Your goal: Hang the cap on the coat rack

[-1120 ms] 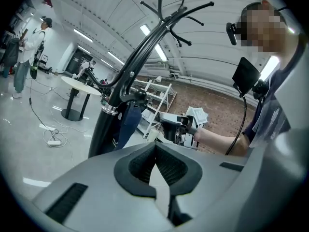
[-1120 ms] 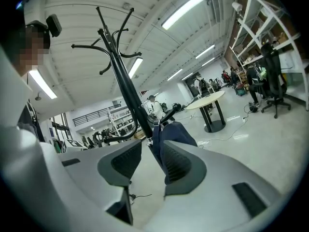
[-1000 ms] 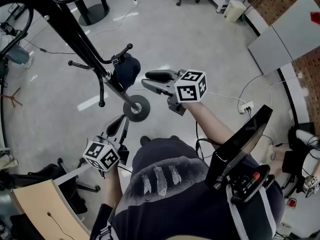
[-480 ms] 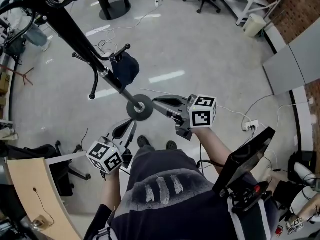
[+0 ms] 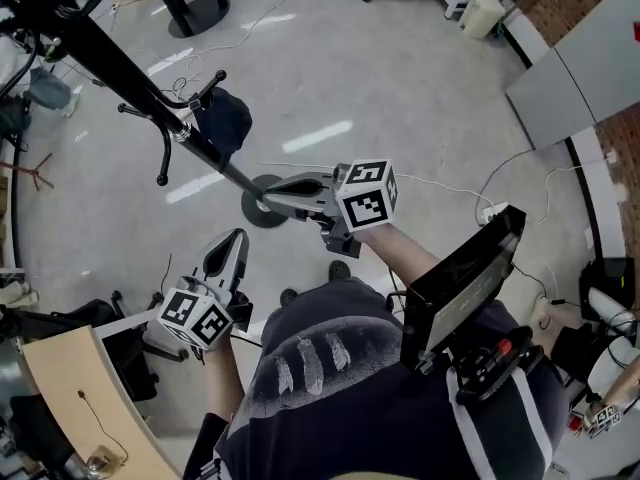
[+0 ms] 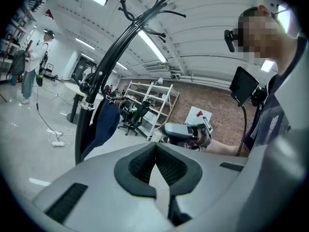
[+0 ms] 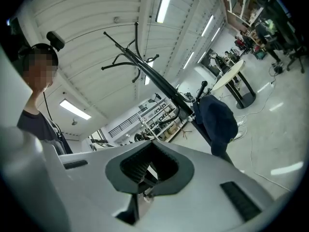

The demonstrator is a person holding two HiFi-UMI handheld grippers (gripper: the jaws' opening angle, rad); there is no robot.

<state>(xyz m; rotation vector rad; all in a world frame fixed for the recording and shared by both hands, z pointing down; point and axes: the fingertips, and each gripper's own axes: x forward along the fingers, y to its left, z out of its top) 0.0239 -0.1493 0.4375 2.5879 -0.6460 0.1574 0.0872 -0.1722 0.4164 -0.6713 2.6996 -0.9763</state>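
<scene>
My L gripper & R gripper are both sitting pressed shut, empty. The cap is hanging on a rack hook, approx 11 o'clock from R's jaws in the head view. R is lying nearer.

Coat rack ahead w/ open floor around.

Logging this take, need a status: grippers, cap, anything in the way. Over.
Left gripper shut, empty. Right gripper shut, empty. Cap hanging on the coat rack, clear of both grippers. Nothing seen in the way.
</scene>
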